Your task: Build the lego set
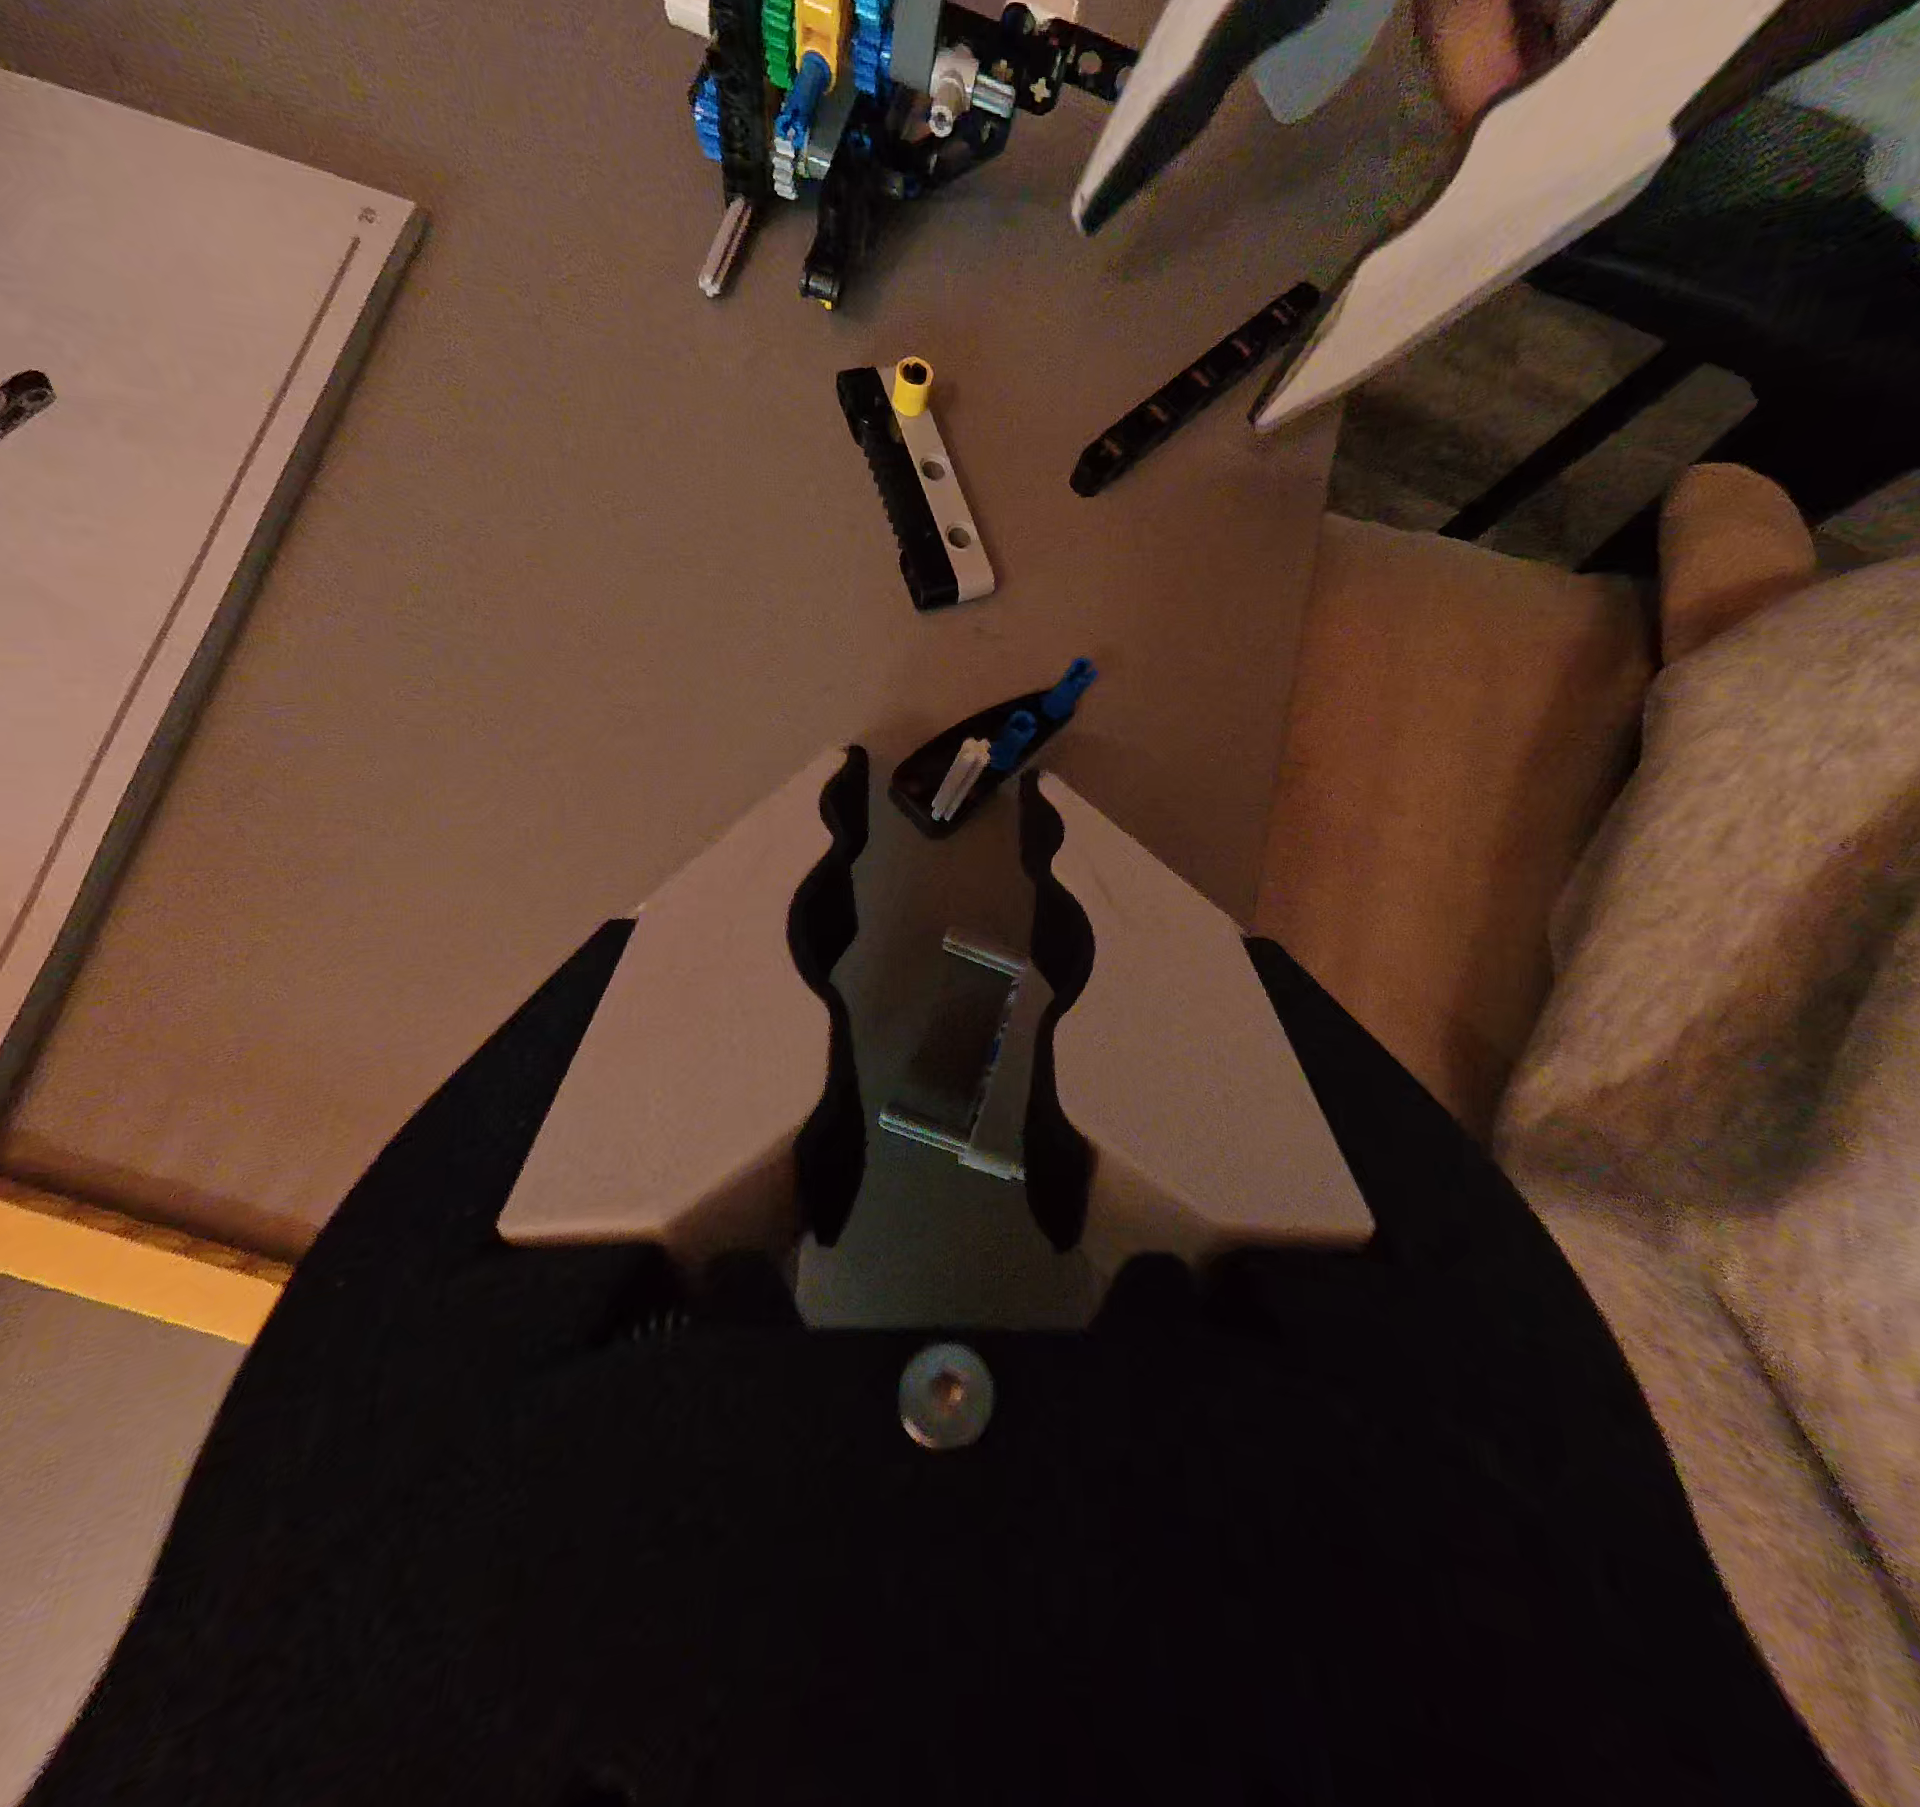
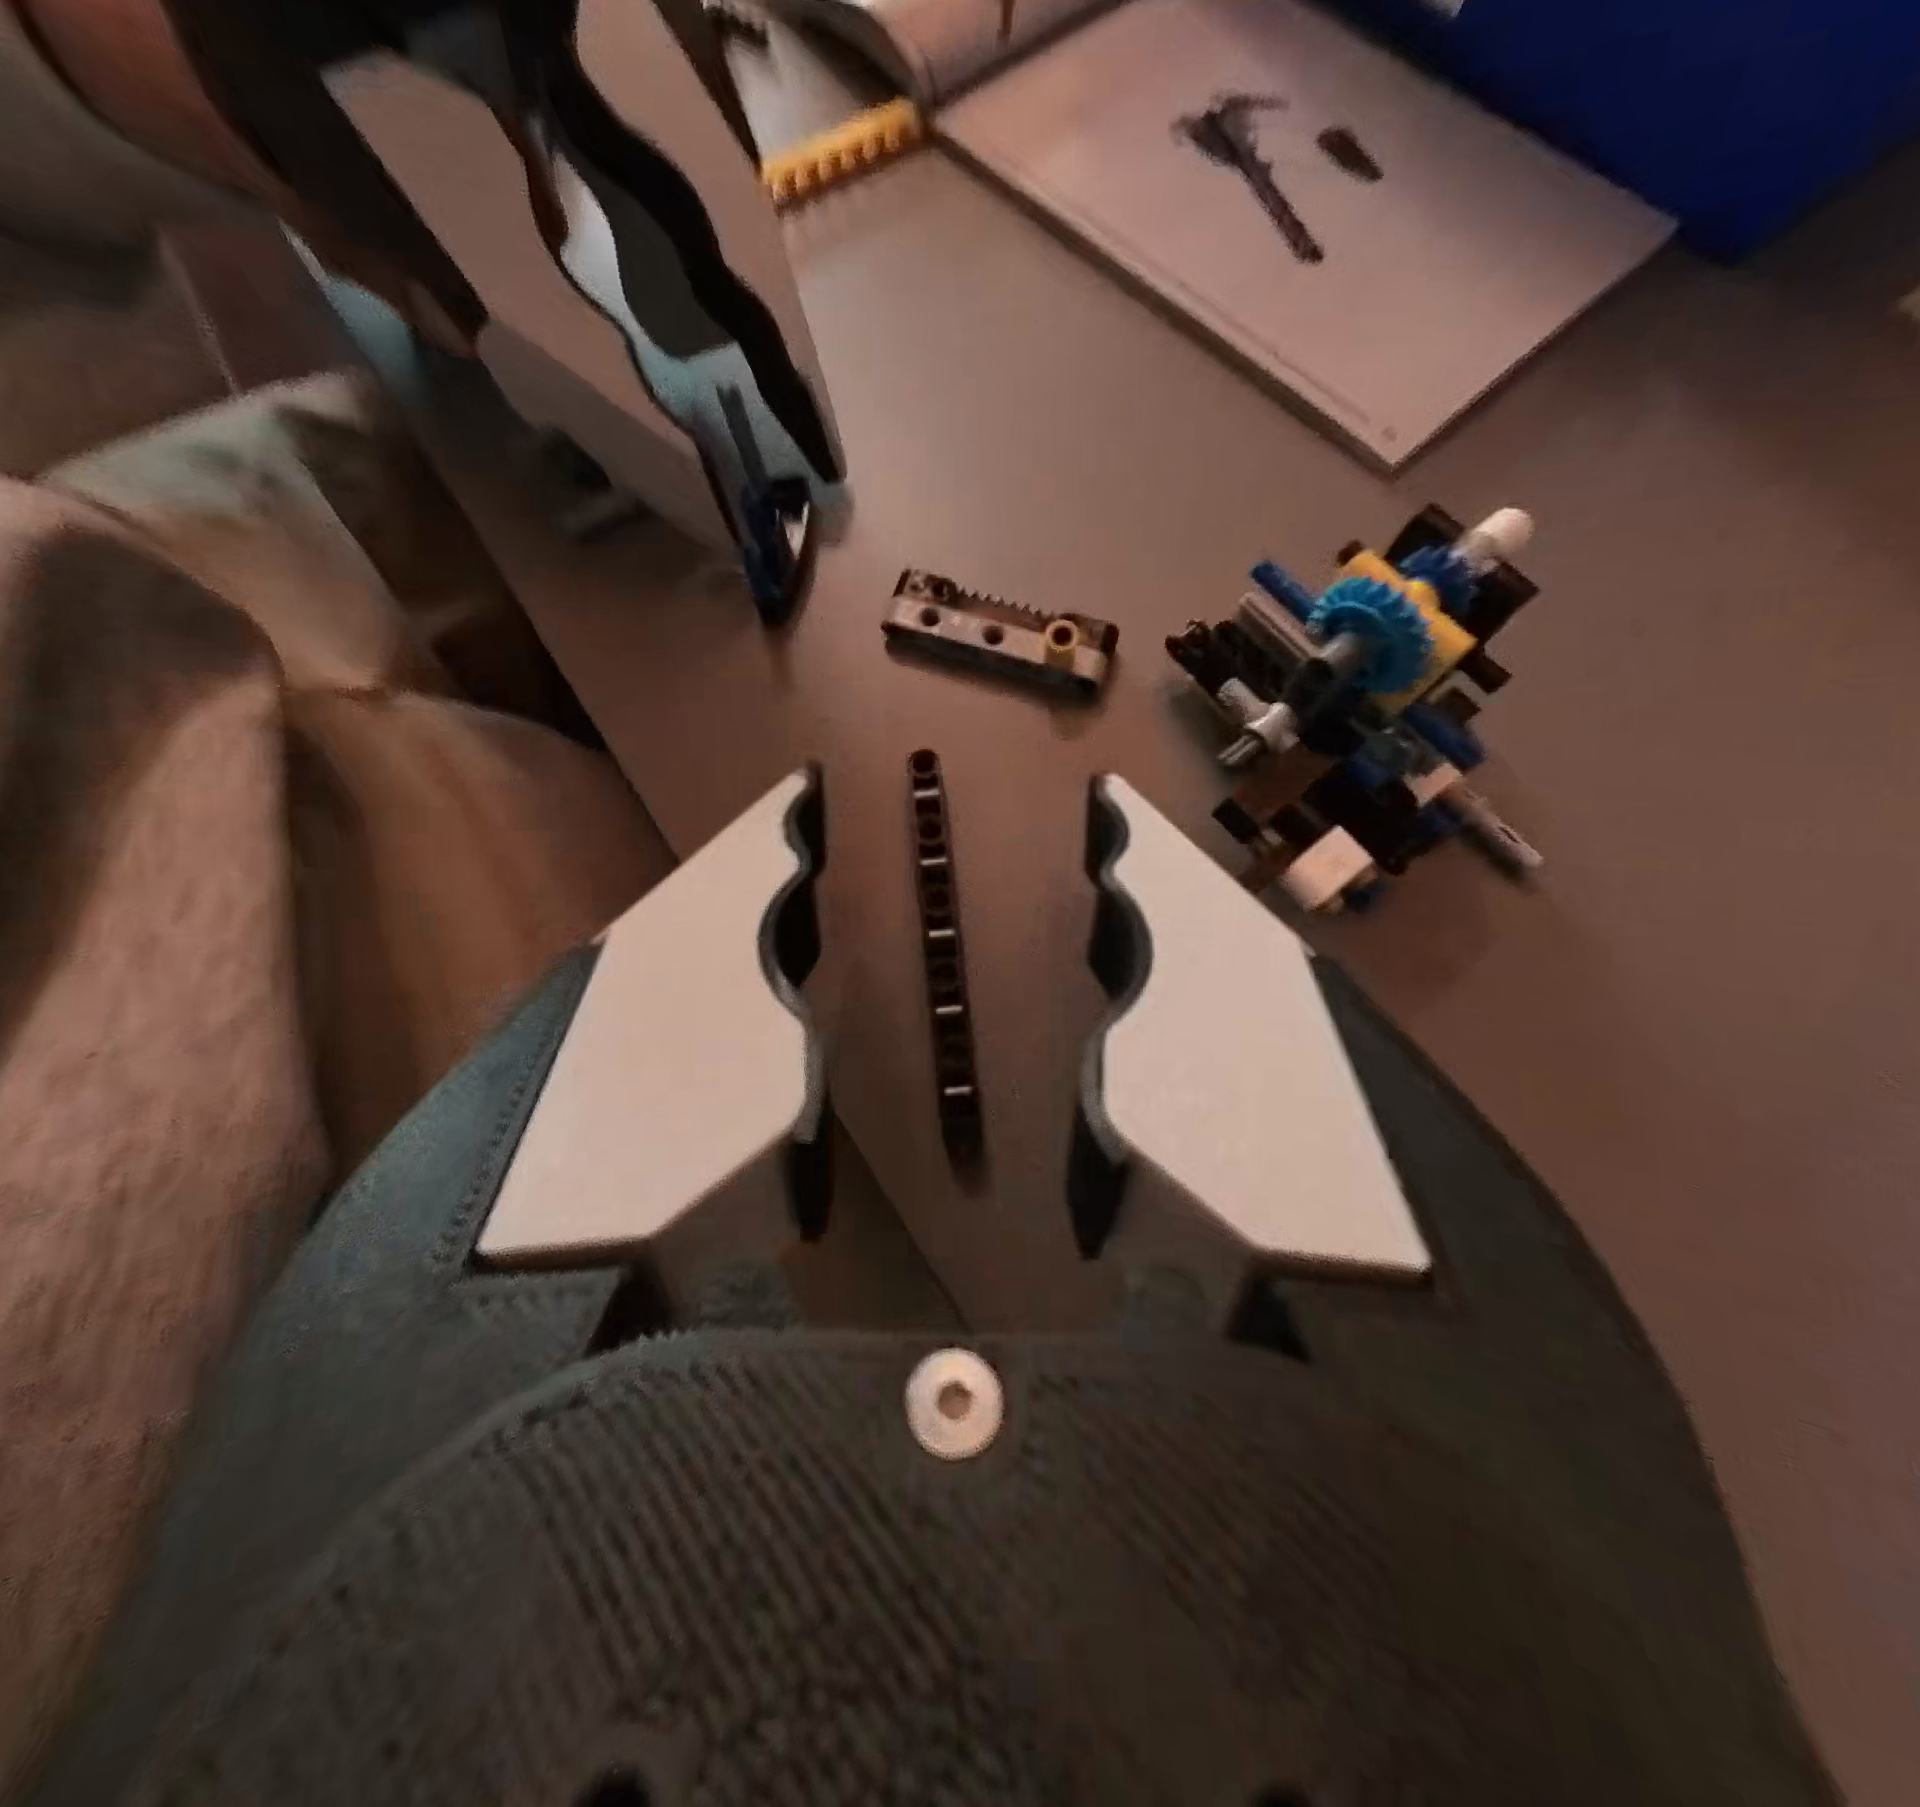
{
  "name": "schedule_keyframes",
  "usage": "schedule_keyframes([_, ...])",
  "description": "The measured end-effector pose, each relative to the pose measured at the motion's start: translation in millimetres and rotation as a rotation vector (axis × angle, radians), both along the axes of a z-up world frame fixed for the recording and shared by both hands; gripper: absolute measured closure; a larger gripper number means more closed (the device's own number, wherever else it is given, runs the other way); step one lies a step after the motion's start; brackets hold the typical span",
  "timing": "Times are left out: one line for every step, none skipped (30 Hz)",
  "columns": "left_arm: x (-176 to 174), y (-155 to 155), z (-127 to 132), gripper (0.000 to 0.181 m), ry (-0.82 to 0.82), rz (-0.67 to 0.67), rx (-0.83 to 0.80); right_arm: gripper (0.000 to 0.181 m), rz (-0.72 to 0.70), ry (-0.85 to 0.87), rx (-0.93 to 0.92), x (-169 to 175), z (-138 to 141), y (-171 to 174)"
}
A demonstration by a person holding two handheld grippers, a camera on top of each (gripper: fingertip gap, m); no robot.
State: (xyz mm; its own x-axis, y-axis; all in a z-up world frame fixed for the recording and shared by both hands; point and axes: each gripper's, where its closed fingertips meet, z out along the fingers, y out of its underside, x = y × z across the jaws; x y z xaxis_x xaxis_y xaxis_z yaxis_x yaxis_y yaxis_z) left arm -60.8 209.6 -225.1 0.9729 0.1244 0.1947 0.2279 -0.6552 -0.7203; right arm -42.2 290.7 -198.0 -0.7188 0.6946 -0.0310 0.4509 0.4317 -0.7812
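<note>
My left gripper is closed at its tips on a small black piece with blue pins and a grey axle. It also shows in the right wrist view, low over the brown table. My right gripper is open and empty, and its fingers straddle a long black beam lying on the table. That beam lies under the right gripper in the left wrist view. The part-built model stands farther off. A grey beam with a black rack and yellow pin lies between them.
An open instruction booklet lies on the table, with a yellow toothed piece at its edge. A blue box stands behind it. A person's clothed lap borders the table edge.
</note>
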Motion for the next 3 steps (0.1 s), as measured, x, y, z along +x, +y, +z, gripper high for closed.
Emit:
schedule_keyframes([-0.5, -0.1, -1.0, 0.157, -0.006, 0.004, -0.006, 0.135, 0.019, -0.007, 0.037, 0.6, -3.7, -2.0])
schedule_keyframes([-0.7, -0.1, -1.5, 0.158, -0.015, 0.006, -0.008, 0.138, 0.035, -0.006, 0.065, 0.3, -6.7, -4.1])
schedule_keyframes([-0.8, -0.3, -1.2, 0.159, -0.025, 0.009, -0.005, 0.141, 0.049, -0.006, 0.091, -0.2, -9.6, -5.8])
